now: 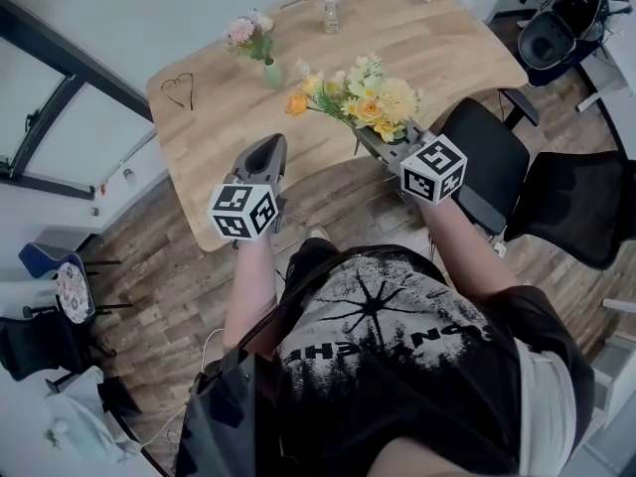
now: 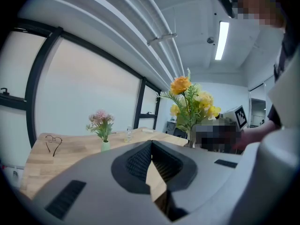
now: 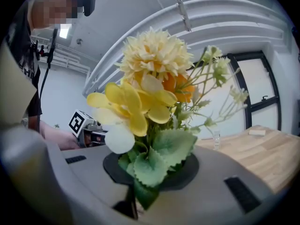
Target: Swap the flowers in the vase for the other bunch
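Pink flowers (image 1: pixel 248 36) stand in a small green vase (image 1: pixel 271 73) at the far left of the wooden table (image 1: pixel 447 58). My right gripper (image 1: pixel 383 139) is shut on the stems of a yellow and orange bunch (image 1: pixel 363 97), held over the table's near edge. That bunch (image 3: pixel 150 107) fills the right gripper view, its leaves rising from between the jaws (image 3: pixel 140 191). My left gripper (image 1: pixel 266 147) is shut and empty, near the table edge, left of the bunch. The left gripper view shows its closed jaws (image 2: pixel 151 161), the vase (image 2: pixel 105 146) beyond, and the yellow bunch (image 2: pixel 190 102) at right.
A pair of glasses (image 1: pixel 181 89) lies at the table's left end. A small clear bottle (image 1: pixel 331 13) stands at the far edge. Black office chairs (image 1: pixel 487 162) stand to the right of the table. A glass wall runs behind the table.
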### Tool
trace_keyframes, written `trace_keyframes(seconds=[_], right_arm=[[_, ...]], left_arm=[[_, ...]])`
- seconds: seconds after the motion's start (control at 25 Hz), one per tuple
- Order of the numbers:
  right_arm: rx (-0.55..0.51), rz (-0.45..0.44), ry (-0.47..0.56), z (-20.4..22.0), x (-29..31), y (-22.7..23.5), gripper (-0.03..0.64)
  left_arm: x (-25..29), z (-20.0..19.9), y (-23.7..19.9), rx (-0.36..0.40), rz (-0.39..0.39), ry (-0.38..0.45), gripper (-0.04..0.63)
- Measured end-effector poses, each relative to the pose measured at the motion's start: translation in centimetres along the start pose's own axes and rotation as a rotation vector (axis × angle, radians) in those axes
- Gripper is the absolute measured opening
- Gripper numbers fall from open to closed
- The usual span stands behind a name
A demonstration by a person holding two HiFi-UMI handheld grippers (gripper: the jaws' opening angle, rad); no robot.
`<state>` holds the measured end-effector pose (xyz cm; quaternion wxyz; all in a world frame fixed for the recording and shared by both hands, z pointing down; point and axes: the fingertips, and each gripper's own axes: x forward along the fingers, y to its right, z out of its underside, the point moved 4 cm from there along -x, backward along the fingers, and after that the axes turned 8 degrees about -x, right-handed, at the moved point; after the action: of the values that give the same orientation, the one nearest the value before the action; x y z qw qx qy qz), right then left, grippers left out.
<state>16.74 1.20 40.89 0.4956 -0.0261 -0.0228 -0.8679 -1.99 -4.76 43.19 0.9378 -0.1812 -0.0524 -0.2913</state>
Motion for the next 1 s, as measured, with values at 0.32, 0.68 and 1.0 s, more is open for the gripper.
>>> trace_keyframes(seconds=[0.32, 0.68, 1.0], right_arm=[[-0.015, -0.001, 0.007, -0.6, 3.6, 2.1, 0.072], [-0.005, 0.019, 0.009, -1.3, 9.4, 4.6, 0.072], [0.018, 0.053, -0.003, -1.2, 13.0, 6.0, 0.072]], left_arm=[[1.6, -2.3, -3.4, 0.014, 0.0, 0.025, 0.014], [4.6, -5.2, -8.6, 0.023, 0.021, 0.012, 0.014], [6.6, -6.6, -12.4, 0.021, 0.05, -0.007, 0.014]])
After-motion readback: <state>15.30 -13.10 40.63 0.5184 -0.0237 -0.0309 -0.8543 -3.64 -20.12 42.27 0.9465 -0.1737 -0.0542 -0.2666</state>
